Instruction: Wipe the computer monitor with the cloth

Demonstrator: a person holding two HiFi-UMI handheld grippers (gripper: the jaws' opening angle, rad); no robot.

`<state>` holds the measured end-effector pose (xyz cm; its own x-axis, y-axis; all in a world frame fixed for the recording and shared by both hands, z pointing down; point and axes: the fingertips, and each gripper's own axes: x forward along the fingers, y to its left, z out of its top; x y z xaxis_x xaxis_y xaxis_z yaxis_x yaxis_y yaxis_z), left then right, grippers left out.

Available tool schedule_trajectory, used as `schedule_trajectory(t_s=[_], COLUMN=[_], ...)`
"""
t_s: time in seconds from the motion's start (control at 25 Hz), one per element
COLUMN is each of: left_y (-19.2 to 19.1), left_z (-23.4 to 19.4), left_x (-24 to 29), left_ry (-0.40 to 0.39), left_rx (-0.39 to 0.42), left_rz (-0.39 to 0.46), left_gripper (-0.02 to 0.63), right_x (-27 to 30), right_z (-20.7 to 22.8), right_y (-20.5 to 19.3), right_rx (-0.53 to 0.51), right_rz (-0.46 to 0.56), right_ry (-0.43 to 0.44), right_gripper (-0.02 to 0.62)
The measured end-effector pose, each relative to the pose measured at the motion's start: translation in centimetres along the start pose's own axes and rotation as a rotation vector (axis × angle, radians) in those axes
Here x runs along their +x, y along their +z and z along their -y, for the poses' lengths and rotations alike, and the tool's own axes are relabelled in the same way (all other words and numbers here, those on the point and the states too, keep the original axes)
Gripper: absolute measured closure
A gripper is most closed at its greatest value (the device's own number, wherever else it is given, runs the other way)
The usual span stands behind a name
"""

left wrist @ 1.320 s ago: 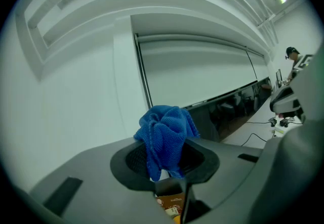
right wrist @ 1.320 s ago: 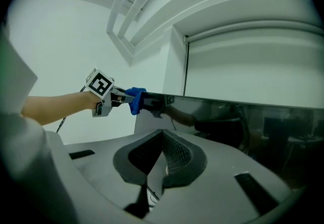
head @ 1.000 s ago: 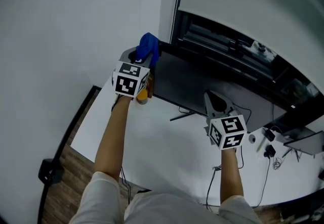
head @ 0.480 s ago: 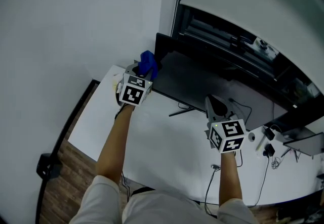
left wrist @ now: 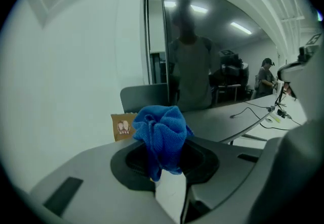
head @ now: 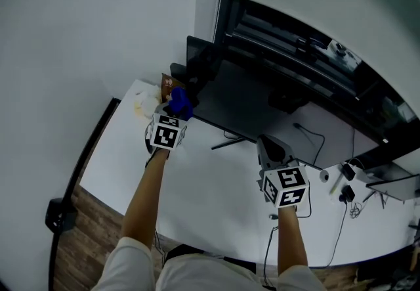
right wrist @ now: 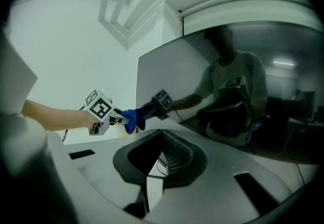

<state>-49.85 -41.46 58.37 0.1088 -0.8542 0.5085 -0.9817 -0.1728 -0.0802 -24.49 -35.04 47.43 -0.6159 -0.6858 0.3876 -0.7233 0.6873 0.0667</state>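
The blue cloth is bunched in my left gripper, which is shut on it. It sits at the lower left corner of the dark computer monitor, which stands on the white desk. In the left gripper view the cloth fills the jaws, with the monitor just beyond. My right gripper hovers in front of the monitor's lower middle, shut with nothing in it. Its own view shows the screen, the left gripper and the cloth, both mirrored in the screen.
A brown packet leans by the wall behind the cloth. The monitor's thin black foot reaches onto the desk. Cables, a white roll and small gadgets lie at the right. The desk's left edge drops to wooden floor.
My left gripper has carried the cloth down from the monitor's upper left corner to its lower left corner. The right gripper has sunk slightly toward me.
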Motion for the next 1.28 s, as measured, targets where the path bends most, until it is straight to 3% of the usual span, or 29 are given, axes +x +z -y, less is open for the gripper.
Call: schedule_trajectory(t_s=[0.28,0.56,0.8,1.04,1.28], left_y=[-4.1,-6.2,-8.5,-8.8,-8.5], left_z=[1.0,1.2,2.1,4.1,5.6], left_x=[2.3,3.6,4.3,5.2,5.1], left_ry=[-0.021,-0.034,-0.075,-0.114,-0.129], left_rx=[-0.057,-0.113,-0.102,-0.133,-0.244], left_rz=[-0.105,-0.116,-0.152,-0.109,-0.072], left_gripper=[0.495,0.497,0.497,0.497,0.499], right_x=[1.1,1.8,1.3,-0.6,-3.6], right_z=[1.2,1.5,2.0,3.1,5.0], right_y=[-3.0,-5.2,-7.3,-8.7,-10.6], right_rx=[0.030,0.046,0.055,0.054,0.067], right_rz=[-0.050,-0.074,-0.092,-0.088,-0.088], right_ry=[-0.011,-0.015,-0.035,-0.067,-0.087], right_gripper=[0.580,0.580,0.580,0.580,0.580])
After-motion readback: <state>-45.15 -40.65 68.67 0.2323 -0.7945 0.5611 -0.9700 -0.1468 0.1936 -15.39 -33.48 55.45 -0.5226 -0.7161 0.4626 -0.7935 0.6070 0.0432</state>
